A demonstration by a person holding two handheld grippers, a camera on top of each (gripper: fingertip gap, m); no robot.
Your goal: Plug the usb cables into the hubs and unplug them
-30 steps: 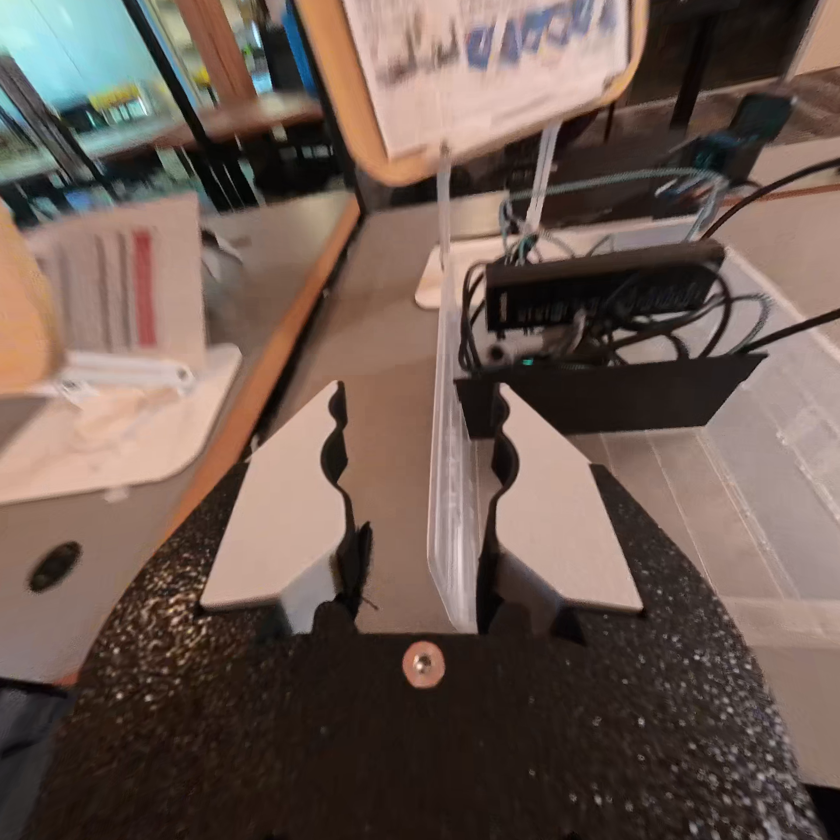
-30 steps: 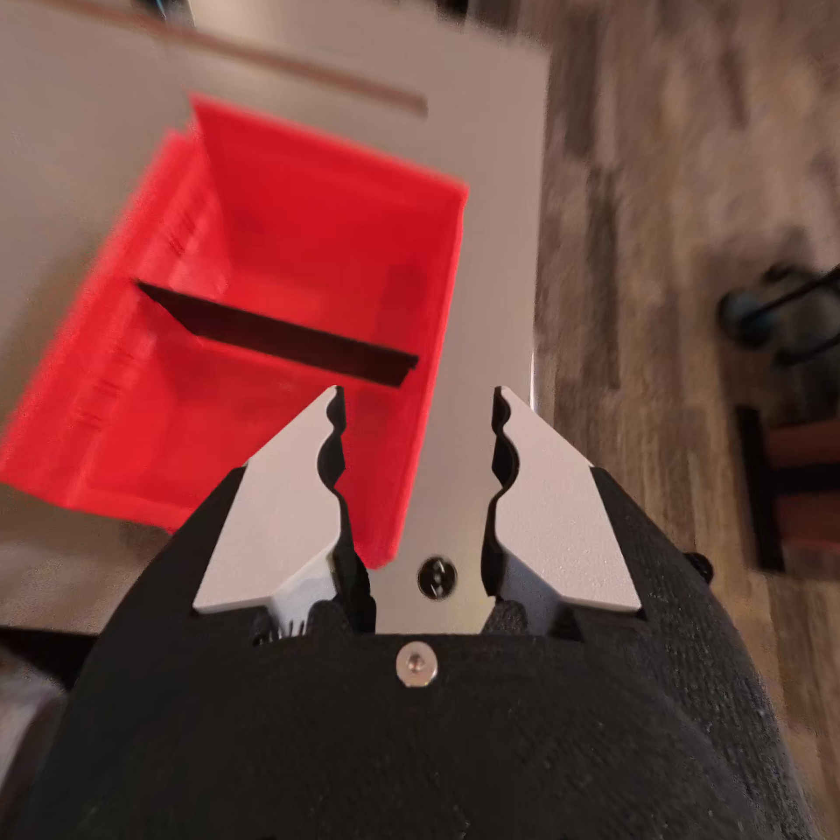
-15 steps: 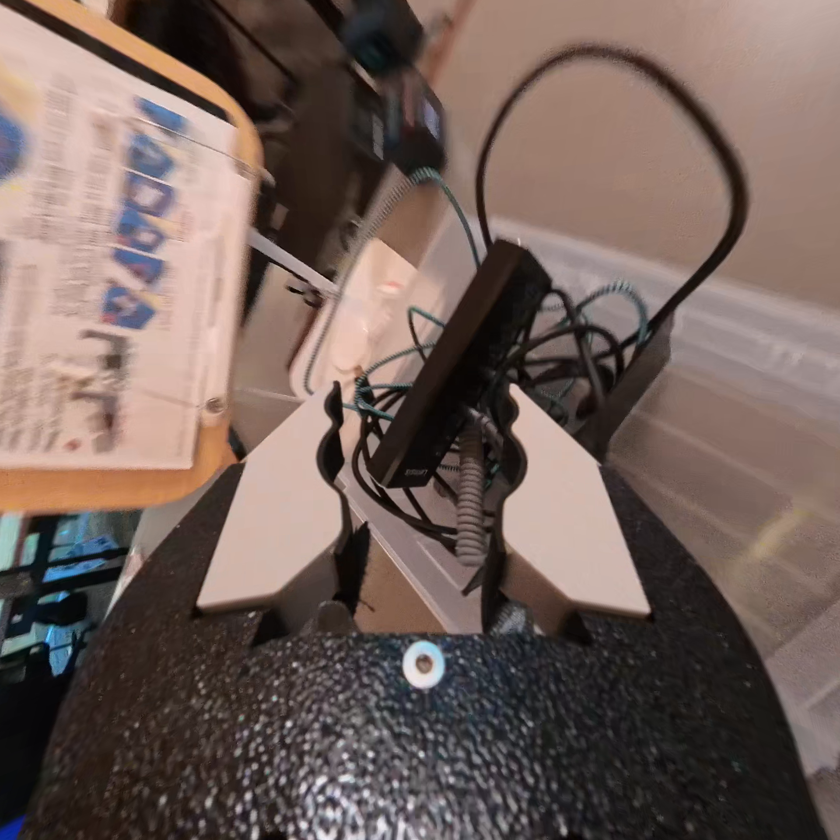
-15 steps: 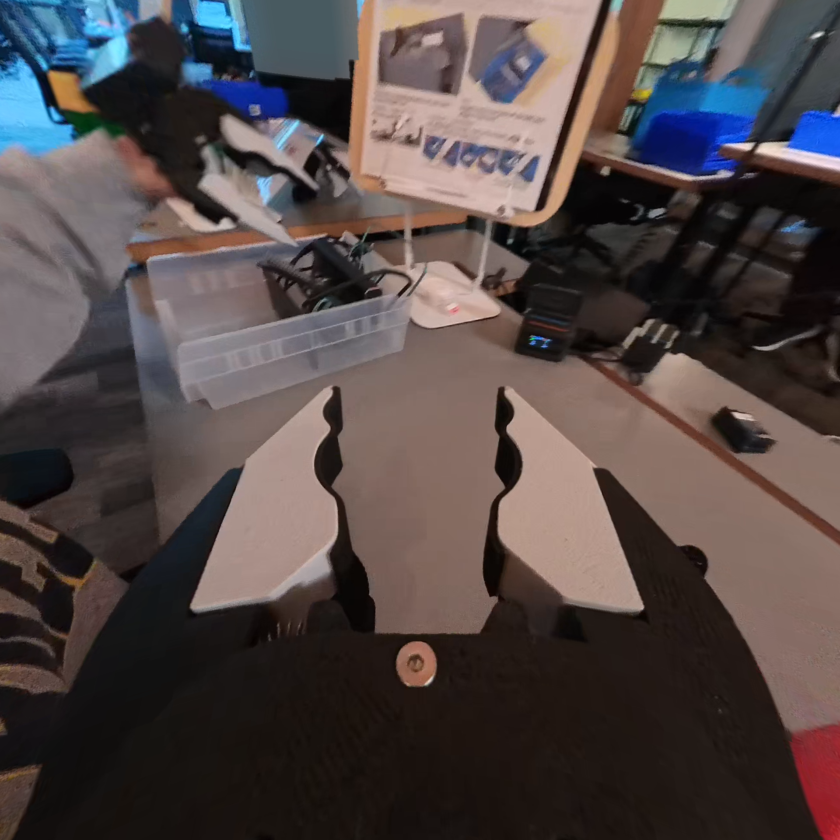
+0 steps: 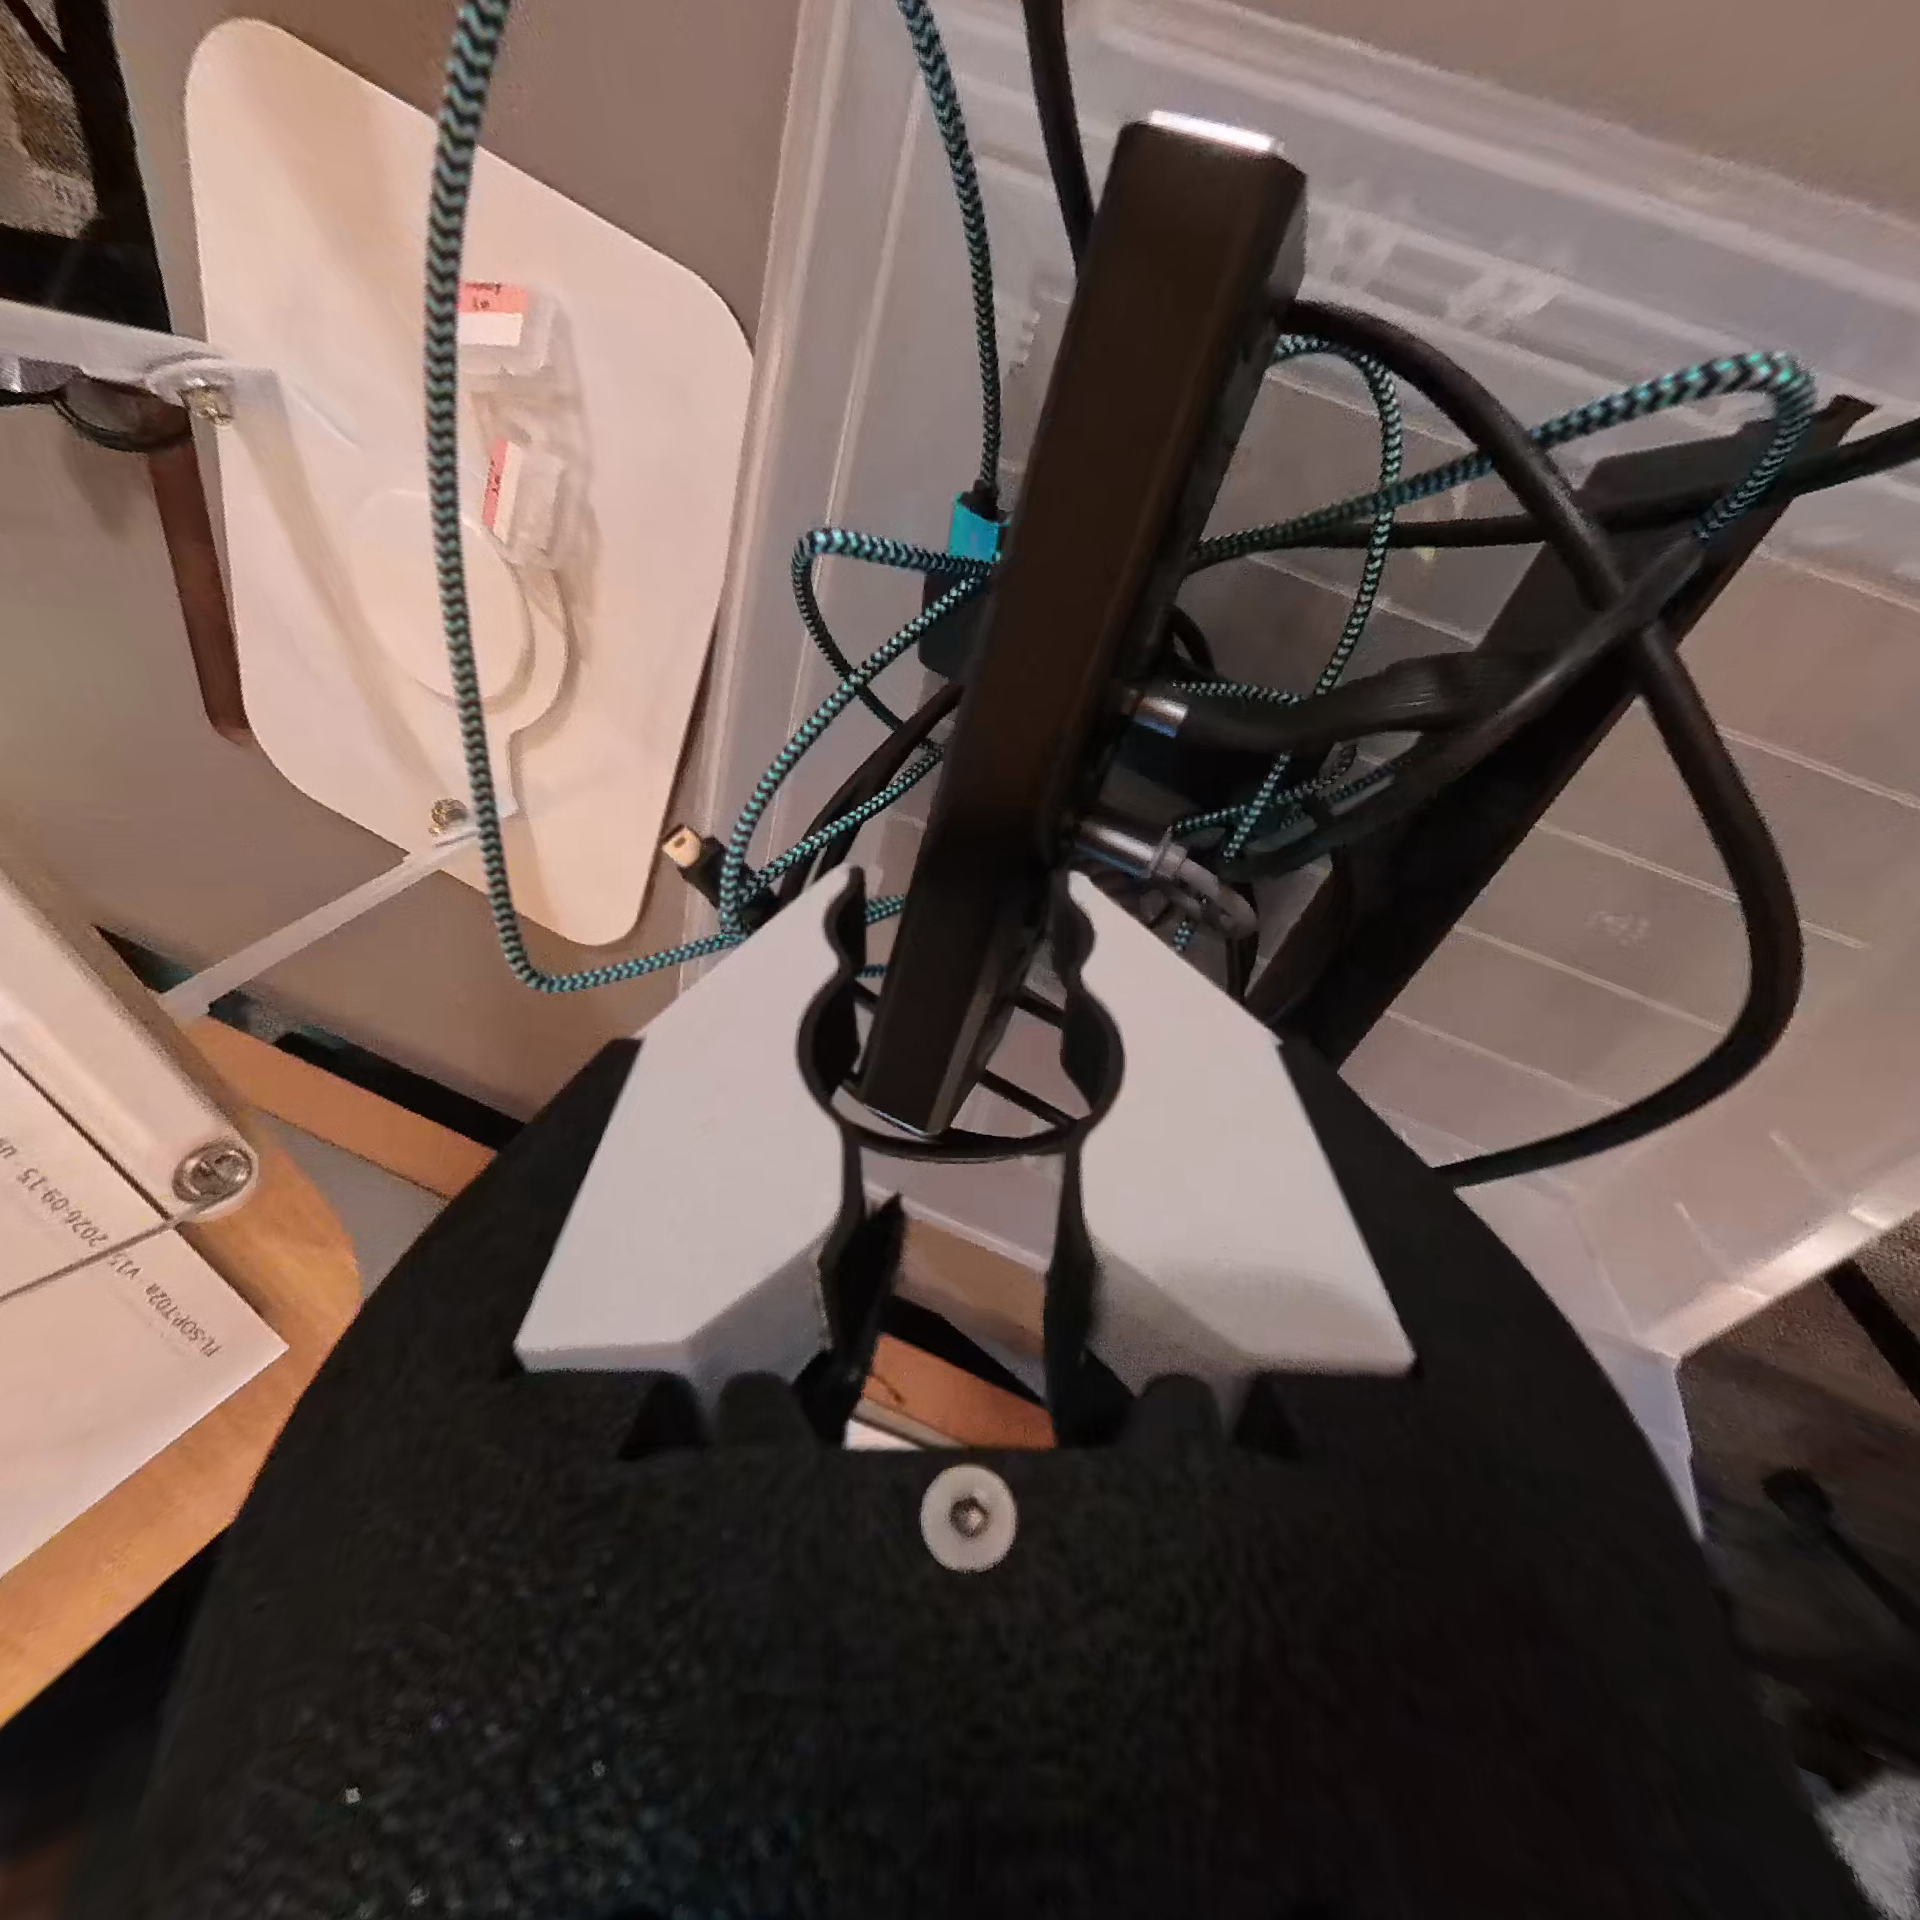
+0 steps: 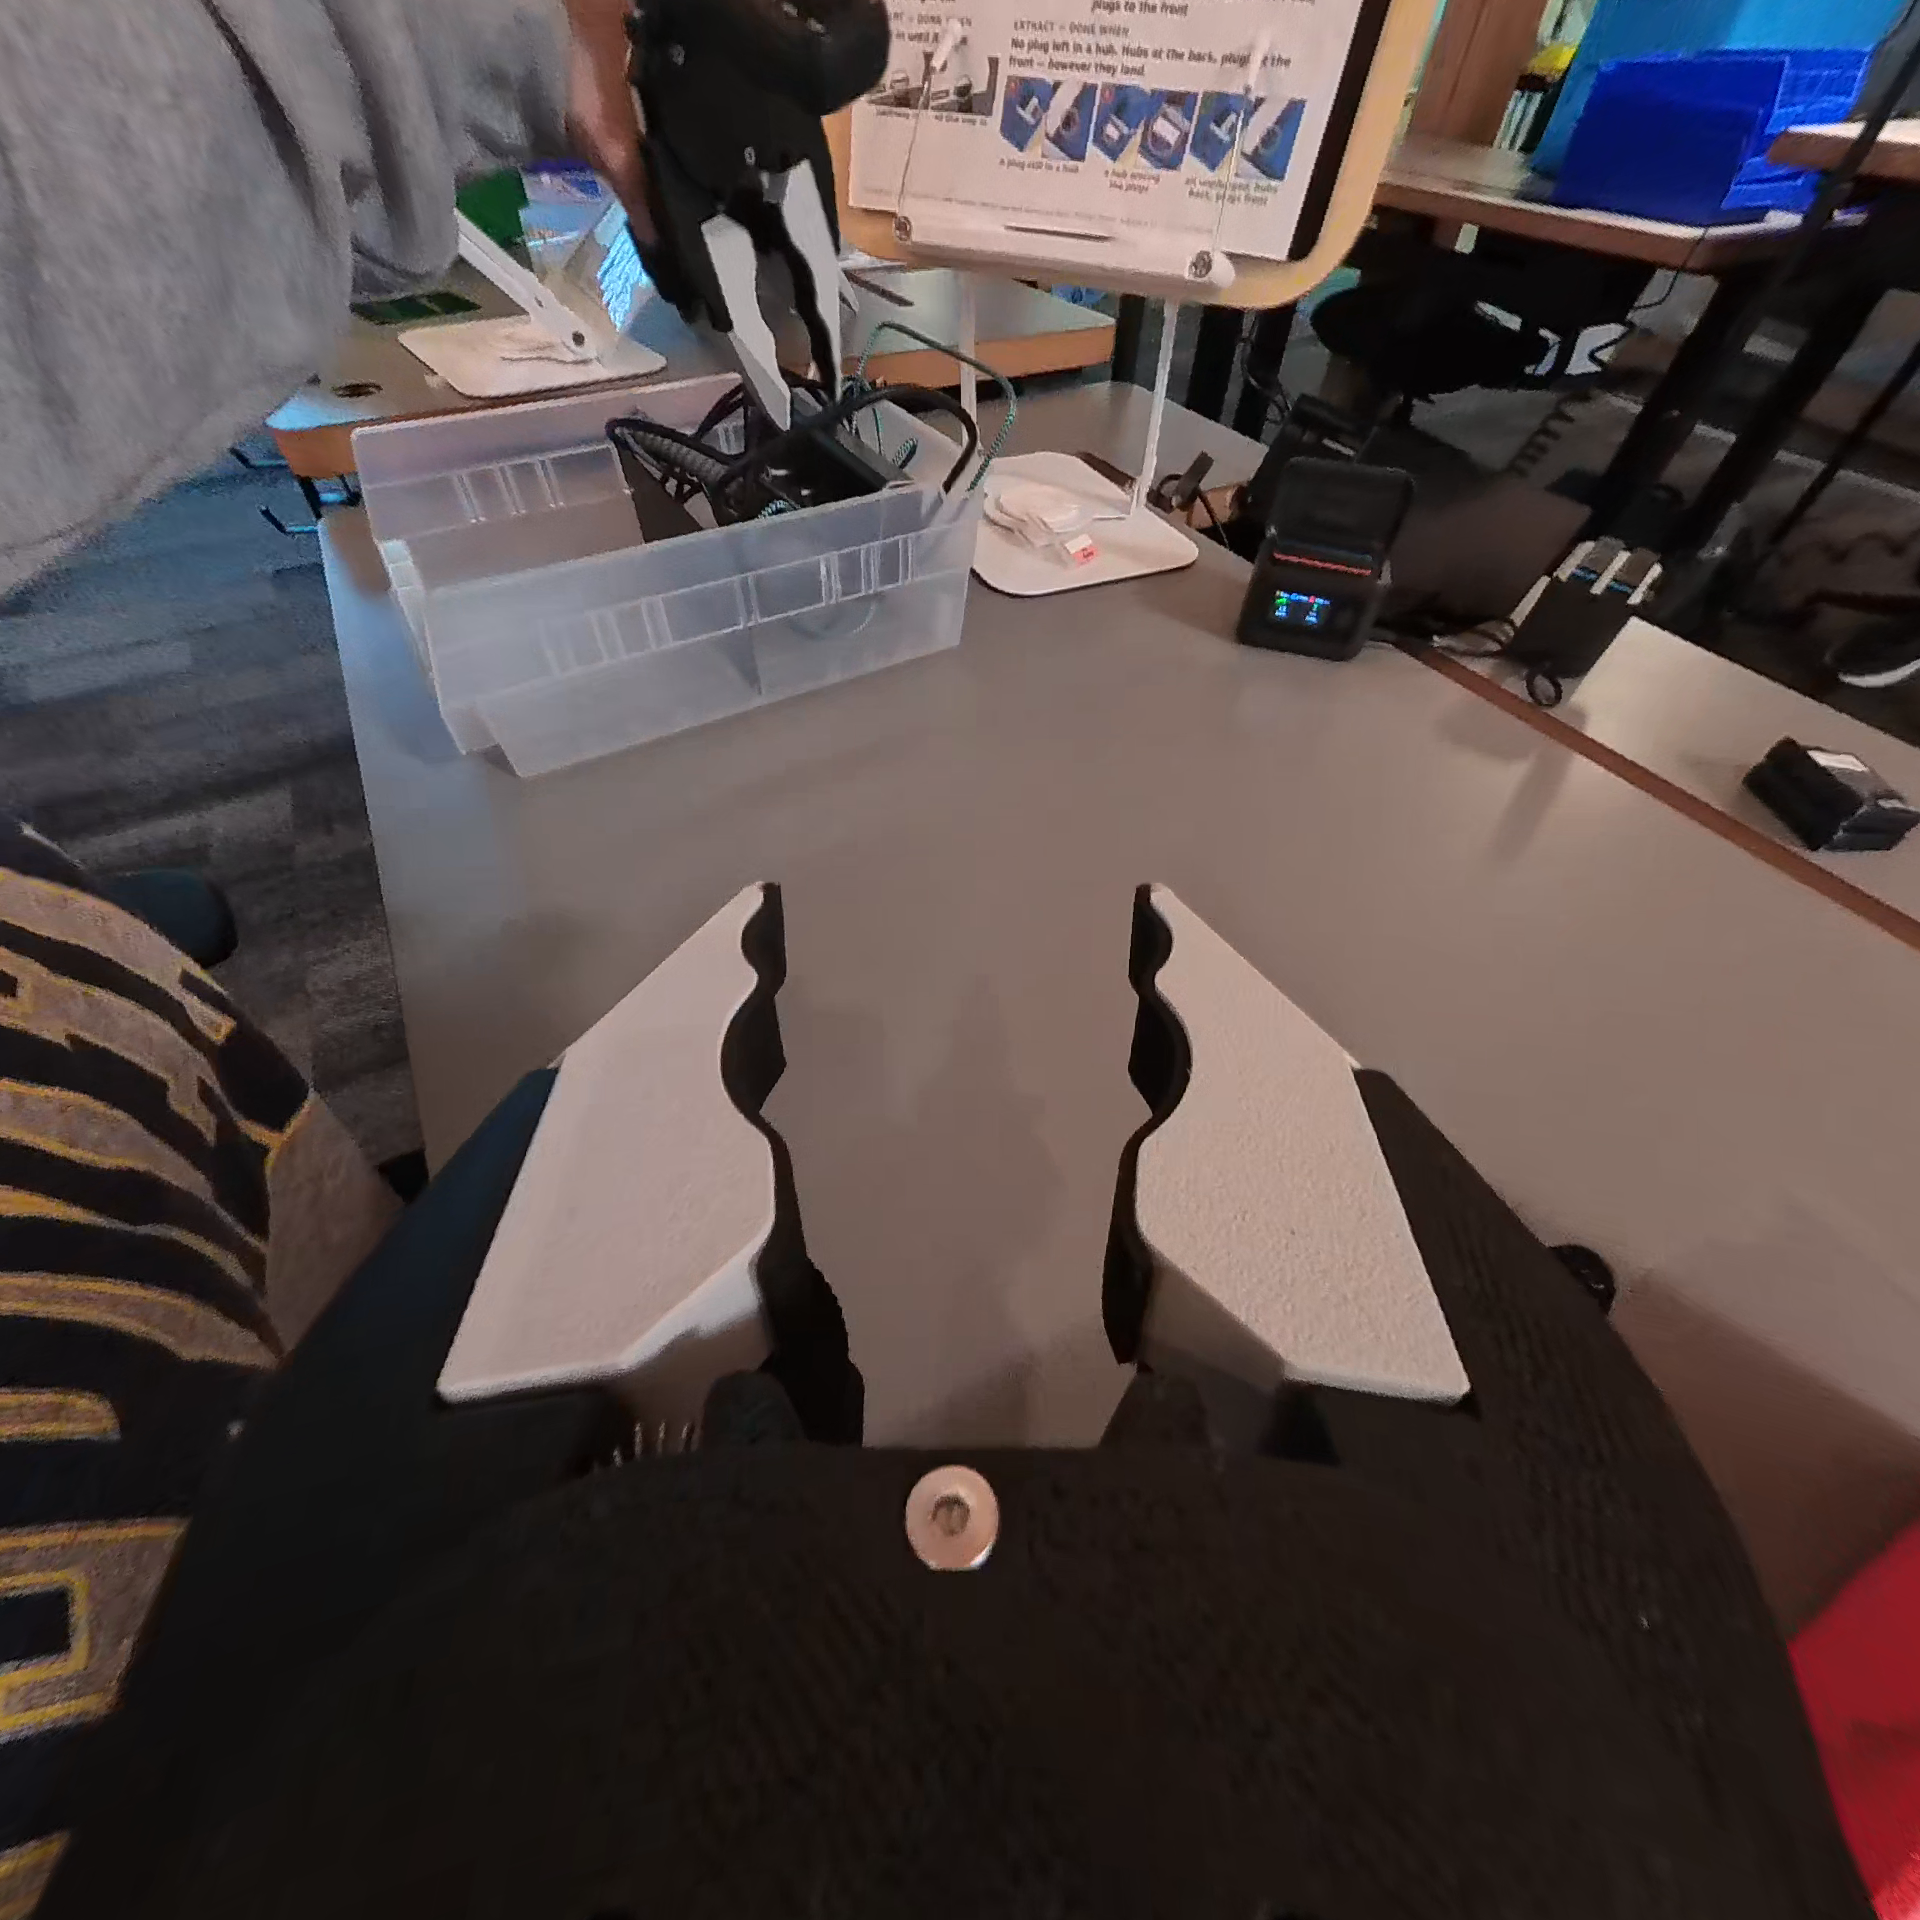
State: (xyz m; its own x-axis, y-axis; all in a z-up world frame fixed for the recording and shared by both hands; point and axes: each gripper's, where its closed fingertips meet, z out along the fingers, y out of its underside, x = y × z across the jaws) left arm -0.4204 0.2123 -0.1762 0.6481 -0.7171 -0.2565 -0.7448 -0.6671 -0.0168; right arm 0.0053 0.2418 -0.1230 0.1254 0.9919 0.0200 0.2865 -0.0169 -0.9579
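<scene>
1. While your left gripper (image 5: 961, 935) reaches down into the clear plastic bin (image 5: 1558, 1278), the black USB hub (image 5: 1081, 623) stands on end between its fingers, its lower end in the round notch. The jaws are closed in around it, but you cannot tell whether they actually clamp it.
2. Just beyond the fingertips, a teal braided cable (image 5: 457, 520) and black cables (image 5: 1704, 790) tangle around the hub, against the black divider (image 5: 1558, 727).
3. Your right gripper (image 6: 956, 914) hangs spread wide, holding nothing, over the grey table (image 6: 1143, 790), the bin well ahead to its left.
4. The hub's ports face away, and which plugs are seated is hidden in the tangle.
</scene>
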